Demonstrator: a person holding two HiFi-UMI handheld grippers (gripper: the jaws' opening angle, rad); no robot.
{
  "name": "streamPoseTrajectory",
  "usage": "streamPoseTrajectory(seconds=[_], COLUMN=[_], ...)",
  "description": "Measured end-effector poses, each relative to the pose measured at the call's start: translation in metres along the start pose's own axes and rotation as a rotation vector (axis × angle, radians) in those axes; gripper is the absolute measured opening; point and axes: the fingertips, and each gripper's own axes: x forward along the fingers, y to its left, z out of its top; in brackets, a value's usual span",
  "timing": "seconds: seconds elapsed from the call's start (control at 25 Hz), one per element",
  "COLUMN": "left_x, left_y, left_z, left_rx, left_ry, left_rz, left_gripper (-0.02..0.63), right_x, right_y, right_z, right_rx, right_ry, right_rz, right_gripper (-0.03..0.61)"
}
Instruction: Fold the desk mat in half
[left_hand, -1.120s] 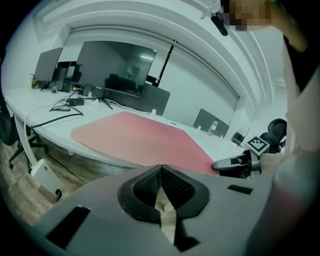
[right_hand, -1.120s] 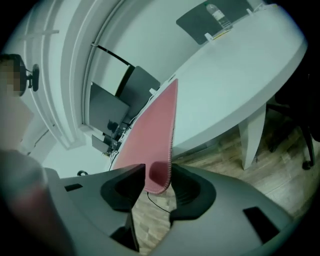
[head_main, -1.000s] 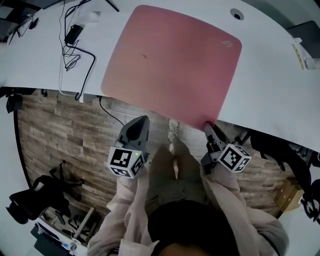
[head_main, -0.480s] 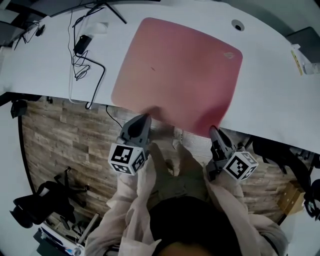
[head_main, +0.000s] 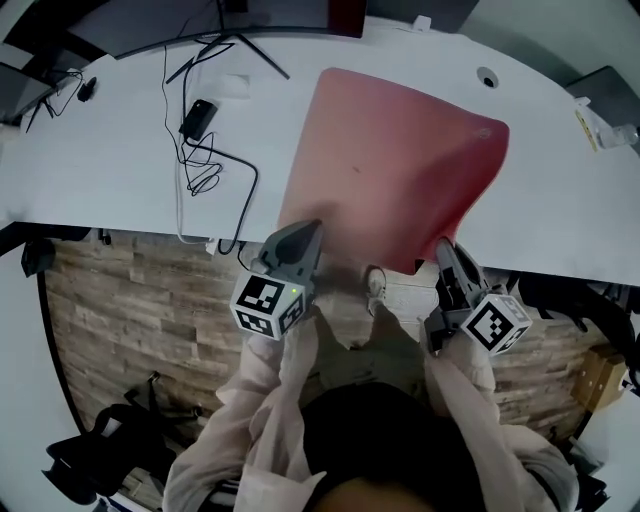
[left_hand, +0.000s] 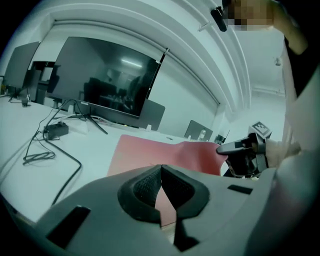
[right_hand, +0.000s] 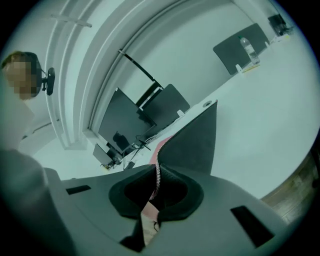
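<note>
Both grippers clamped, held low before the torso.
Left gripper (head_main: 308, 232) and right gripper (head_main: 443, 250) pointed forward, well apart, each with jaws closed on the near edge of the desk mat (head_main: 400, 160); pale-sleeved forearms bent close to the body.

The desk mat (head_main: 400, 150) had a matt pink top face with a smooth, cloth-like finish. In the right gripper view its underside was dark and dull, and its edge carried fine stitching. The left gripper (head_main: 311, 229) and right gripper (head_main: 441, 246) had matt grey plastic housings. Their pads (left_hand: 145, 187) were black with a fine ribbed texture. The desk (head_main: 100, 150) was white and smooth. The floor (head_main: 130, 300) showed wood-grain planks. The monitor (left_hand: 105, 80) screen was glossy. The sleeve (head_main: 270, 400) was pale cloth.
</note>
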Motion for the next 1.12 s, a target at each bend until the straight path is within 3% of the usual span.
streamPoseTrajectory(seconds=[0.24,0.36,0.6,0.72,0.88,1.0,1.12], left_x=[-0.037,-0.051,-0.076,-0.087,-0.100,-0.105,-0.110], left_y=[0.064,0.088,0.123,0.135,0.144,0.146,0.146], left_z=[0.022,0.029,0.030,0.023,0.010,0.002,-0.004], left_rx=[0.010,0.021,0.008,-0.007,-0.034,-0.047,-0.049], left_ry=[-0.008,-0.014,-0.031,-0.031,-0.022,-0.018,-0.015], left_rz=[-0.048,-0.057,-0.034,-0.015,0.001,0.004,0.003], left_gripper=[0.026,0.026,0.026,0.026,0.026,0.026,0.026], right_x=[0.053,0.079,0.129,0.147,0.156,0.157,0.157], right_y=[0.059,0.089,0.147,0.164,0.159,0.156,0.164], right_z=[-0.012,-0.025,-0.077,-0.127,-0.202,-0.227,-0.235], right_rx=[-0.100,-0.167,-0.280,-0.356,-0.418,-0.395,-0.420], right_ry=[-0.022,0.014,0.157,0.297,0.502,0.534,0.525], right_rz=[-0.036,-0.029,0.078,0.126,0.109,0.096,0.108], right_gripper=[0.031,0.031,0.031,0.031,0.037,0.051,0.110])
